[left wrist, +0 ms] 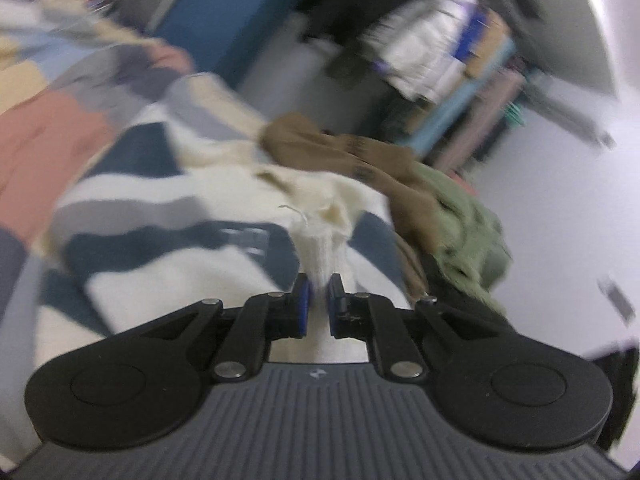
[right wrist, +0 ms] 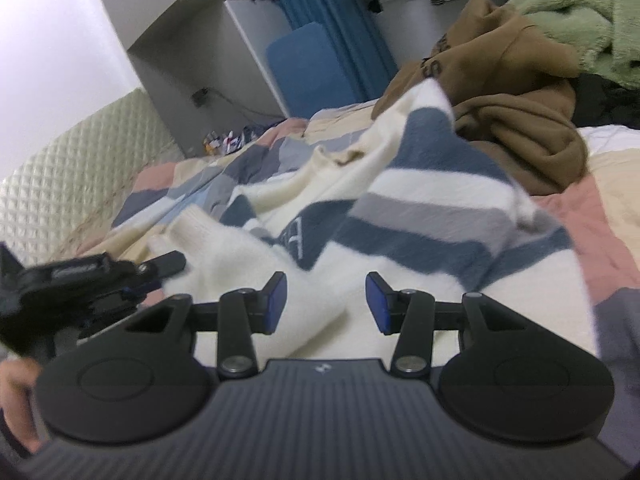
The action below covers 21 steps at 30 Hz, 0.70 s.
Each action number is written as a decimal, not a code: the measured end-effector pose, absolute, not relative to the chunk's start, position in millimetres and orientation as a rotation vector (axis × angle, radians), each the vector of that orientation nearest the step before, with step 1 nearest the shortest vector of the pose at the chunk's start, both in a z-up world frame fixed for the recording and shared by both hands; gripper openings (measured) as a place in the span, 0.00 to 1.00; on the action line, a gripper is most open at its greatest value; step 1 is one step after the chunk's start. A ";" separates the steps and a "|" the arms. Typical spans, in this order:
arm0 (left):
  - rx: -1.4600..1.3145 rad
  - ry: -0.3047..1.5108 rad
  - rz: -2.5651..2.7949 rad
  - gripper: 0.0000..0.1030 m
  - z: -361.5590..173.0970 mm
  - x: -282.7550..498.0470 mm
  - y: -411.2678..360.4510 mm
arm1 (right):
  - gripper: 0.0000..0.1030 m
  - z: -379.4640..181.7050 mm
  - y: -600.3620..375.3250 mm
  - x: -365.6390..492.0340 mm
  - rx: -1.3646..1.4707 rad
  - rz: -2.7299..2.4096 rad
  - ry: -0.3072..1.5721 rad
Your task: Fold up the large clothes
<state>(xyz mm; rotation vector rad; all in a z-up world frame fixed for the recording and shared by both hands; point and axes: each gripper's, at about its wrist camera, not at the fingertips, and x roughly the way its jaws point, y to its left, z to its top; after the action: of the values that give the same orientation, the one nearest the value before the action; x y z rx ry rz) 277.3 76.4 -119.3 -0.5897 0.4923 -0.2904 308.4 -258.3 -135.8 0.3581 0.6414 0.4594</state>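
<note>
A cream sweater (right wrist: 400,216) with navy and grey stripes lies spread and rumpled across a bed, on a patchwork quilt (right wrist: 612,240) of pink, beige, blue and grey blocks. In the left wrist view, the left gripper (left wrist: 319,300) is clamped on a ribbed cream edge of the sweater — the knit stands up in a narrow bunch between the two blue pads (left wrist: 305,304), with a loose thread curling from its top. That view is blurred, but the pinch itself is sharp.

In the right wrist view, the right gripper (right wrist: 326,300) hovers over the plain cream part of the sweater with its fingers apart and nothing between them; the fabric lies below the pads, not pressed by them. At the left edge of this view the left gripper appears as a dark blurred shape at a cream fold of the sweater, with part of a hand (right wrist: 16,404) below it.

Past the sweater, at the far right of the bed, a brown garment (right wrist: 520,120) is heaped just beside it, and a fuzzy green garment (right wrist: 580,12) lies behind that. A quilted cream headboard (right wrist: 72,168) stands at the left, and a blue curtain (right wrist: 320,32) hangs in the background.
</note>
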 end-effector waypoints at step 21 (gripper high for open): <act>-0.333 0.715 -0.534 0.87 -133.8 239.9 -18.7 | 0.61 -157.8 -304.4 315.8 0.554 0.341 0.857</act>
<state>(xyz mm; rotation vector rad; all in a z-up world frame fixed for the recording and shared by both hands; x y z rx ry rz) 239.9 -18.7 -133.8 -0.3328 0.7149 -0.5344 315.8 -304.4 -157.8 0.5544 0.8567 0.3405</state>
